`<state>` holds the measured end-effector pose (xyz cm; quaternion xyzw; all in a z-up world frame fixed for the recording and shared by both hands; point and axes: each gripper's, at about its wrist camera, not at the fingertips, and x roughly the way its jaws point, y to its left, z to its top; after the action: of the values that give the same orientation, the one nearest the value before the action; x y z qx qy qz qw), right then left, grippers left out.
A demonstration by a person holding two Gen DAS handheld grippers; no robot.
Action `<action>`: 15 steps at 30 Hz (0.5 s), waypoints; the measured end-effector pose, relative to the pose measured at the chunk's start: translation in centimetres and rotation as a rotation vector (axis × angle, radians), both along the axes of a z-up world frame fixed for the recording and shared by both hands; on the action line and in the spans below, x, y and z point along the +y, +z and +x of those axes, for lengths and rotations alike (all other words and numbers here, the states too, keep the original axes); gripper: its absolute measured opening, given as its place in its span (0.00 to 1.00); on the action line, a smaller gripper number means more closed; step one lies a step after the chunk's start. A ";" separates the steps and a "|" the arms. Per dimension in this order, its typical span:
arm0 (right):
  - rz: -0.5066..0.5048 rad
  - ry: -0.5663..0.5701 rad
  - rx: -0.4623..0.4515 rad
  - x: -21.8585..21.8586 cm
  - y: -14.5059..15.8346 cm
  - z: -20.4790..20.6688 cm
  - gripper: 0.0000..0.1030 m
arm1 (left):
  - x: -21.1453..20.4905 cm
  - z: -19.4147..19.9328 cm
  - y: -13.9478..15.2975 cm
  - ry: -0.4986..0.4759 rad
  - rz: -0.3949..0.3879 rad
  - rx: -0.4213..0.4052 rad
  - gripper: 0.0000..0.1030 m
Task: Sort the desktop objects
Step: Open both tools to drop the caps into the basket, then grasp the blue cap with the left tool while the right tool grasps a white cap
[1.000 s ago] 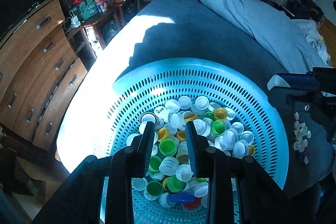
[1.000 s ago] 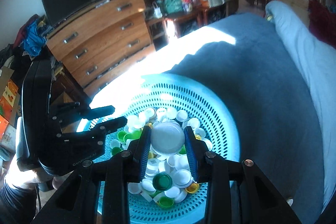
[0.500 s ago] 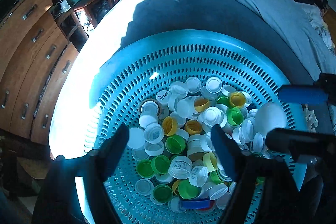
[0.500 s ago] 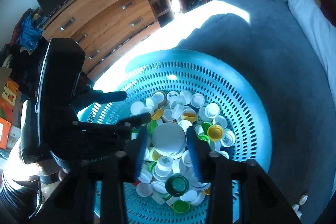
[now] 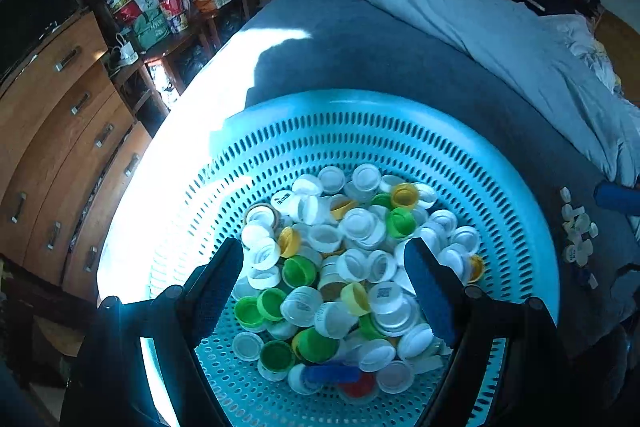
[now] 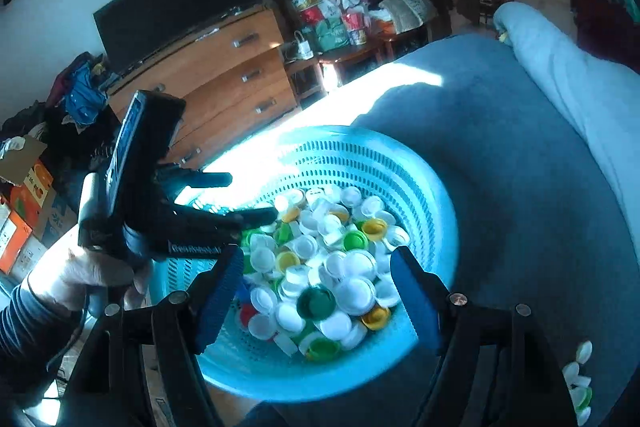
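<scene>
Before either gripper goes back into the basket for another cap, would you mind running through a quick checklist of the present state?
1. Left gripper open and empty: ok.
2. Right gripper open and empty: ok.
3. Caps within reach between the left fingers, such as the green cap: ok.
4. Basket sits flat on the bed: cannot tell; its near edge seems to overhang in the right wrist view.
5. Small pile of sorted caps lies apart from the basket: ok.
6. Grippers clear of each other: ok.

1. White print on the left gripper [image 6: 256, 197] body, at 9 o'clock in the right wrist view, too blurred to read.
2. Caps [image 5: 382, 293] in the basket [image 5: 520, 195] bear small codes, unreadable.
</scene>
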<state>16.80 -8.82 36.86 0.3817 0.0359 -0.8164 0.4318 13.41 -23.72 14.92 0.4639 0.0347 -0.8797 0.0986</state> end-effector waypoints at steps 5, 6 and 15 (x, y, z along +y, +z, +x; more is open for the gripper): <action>-0.022 -0.175 0.023 10.0 -1.8 3.3 0.81 | 5.5 1.1 3.0 -0.084 0.011 0.110 0.76; -0.017 -0.209 0.032 11.6 -2.1 3.9 0.81 | 7.0 1.3 3.6 -0.099 0.004 0.125 0.76; 0.127 -0.616 0.100 27.2 -7.3 8.1 0.94 | 22.8 3.9 2.9 -0.397 0.024 0.199 0.96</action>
<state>24.93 18.35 29.57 0.3600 -0.0091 -0.9227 0.1374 17.30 -0.92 17.84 0.3739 -0.0373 -0.9227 -0.0858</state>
